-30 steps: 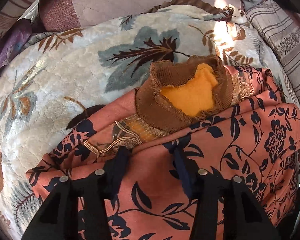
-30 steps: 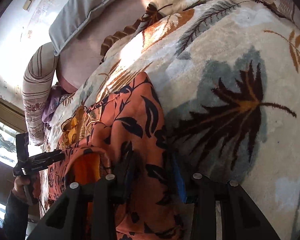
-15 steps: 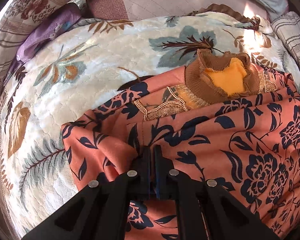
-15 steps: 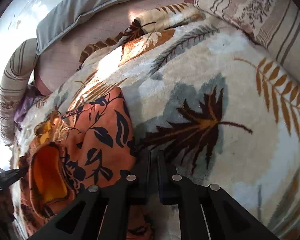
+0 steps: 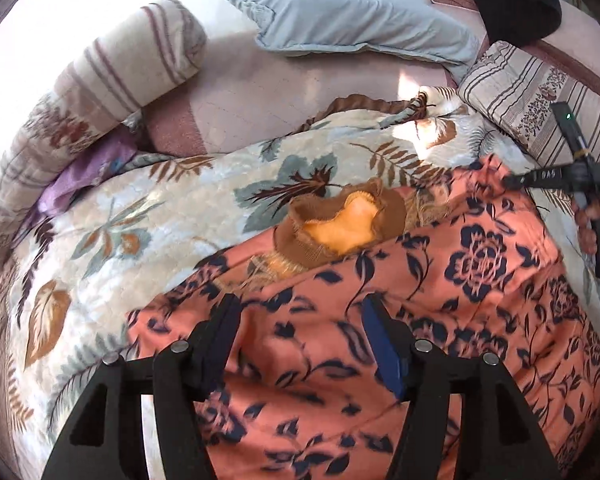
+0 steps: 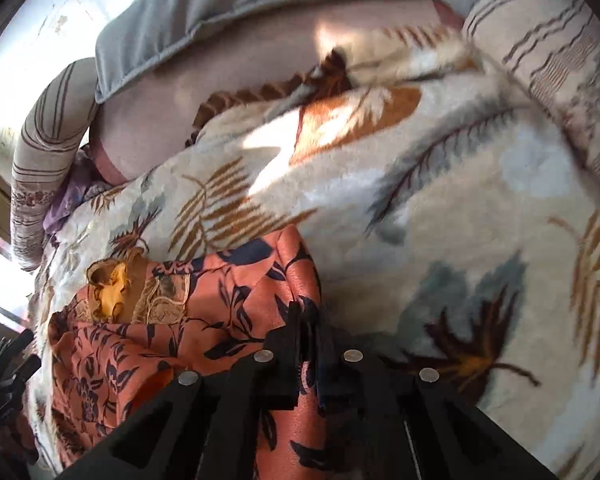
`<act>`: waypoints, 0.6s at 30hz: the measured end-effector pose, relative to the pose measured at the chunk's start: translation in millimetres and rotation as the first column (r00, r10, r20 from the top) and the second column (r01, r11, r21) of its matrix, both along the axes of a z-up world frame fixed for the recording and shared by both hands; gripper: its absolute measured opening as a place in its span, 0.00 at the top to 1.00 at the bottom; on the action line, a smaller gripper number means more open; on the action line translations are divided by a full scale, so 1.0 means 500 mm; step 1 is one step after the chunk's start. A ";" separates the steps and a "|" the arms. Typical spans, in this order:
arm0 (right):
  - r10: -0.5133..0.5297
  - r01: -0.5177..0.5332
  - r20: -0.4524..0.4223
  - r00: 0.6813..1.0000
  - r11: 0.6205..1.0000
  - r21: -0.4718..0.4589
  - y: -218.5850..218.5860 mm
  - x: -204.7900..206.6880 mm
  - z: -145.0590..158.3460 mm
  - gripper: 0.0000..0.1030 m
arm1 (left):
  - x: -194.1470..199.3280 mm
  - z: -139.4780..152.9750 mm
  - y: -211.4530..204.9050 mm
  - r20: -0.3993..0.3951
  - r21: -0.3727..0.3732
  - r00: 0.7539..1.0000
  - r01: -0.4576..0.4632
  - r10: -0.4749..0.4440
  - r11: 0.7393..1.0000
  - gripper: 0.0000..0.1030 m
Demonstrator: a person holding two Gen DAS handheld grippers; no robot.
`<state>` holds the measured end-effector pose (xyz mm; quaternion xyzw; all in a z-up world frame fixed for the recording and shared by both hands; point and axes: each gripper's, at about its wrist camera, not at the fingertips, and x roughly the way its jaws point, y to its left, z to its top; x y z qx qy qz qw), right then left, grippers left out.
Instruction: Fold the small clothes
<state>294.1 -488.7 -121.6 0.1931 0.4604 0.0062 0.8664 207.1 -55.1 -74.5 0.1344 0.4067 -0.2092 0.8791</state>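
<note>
Leaf-print blanket on bed, salmon floral garment at 5 o'clock.
Left tool opening above the cloth, gripping nothing; right tool pinches the garment's edge.

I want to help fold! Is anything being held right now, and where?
Right hand-held gripper pinches the orange flowery garment at its edge. Left hand-held gripper is opening, holding nothing.

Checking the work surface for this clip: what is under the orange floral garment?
The orange floral garment lies on a cream leaf-print blanket, which shows around its edges. Whatever lies directly beneath the cloth is covered. Orange lining shows inside its brown ribbed collar.
</note>
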 end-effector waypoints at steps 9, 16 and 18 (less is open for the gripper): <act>-0.235 0.235 -0.020 0.972 0.958 0.165 -0.076 -0.062 -0.038 0.38 | -0.057 -0.084 0.157 -0.150 -0.040 0.971 -0.193 0.185 0.980 0.38; 0.060 -0.033 -0.066 0.996 0.936 0.350 0.103 -0.082 0.017 0.31 | -0.089 -0.095 0.222 -0.195 -0.119 0.948 -0.279 0.253 0.953 0.38; 0.087 -0.033 -0.157 0.984 0.947 0.320 0.145 -0.059 -0.019 0.74 | -0.097 -0.092 0.230 -0.201 -0.136 0.946 -0.284 0.254 0.949 0.38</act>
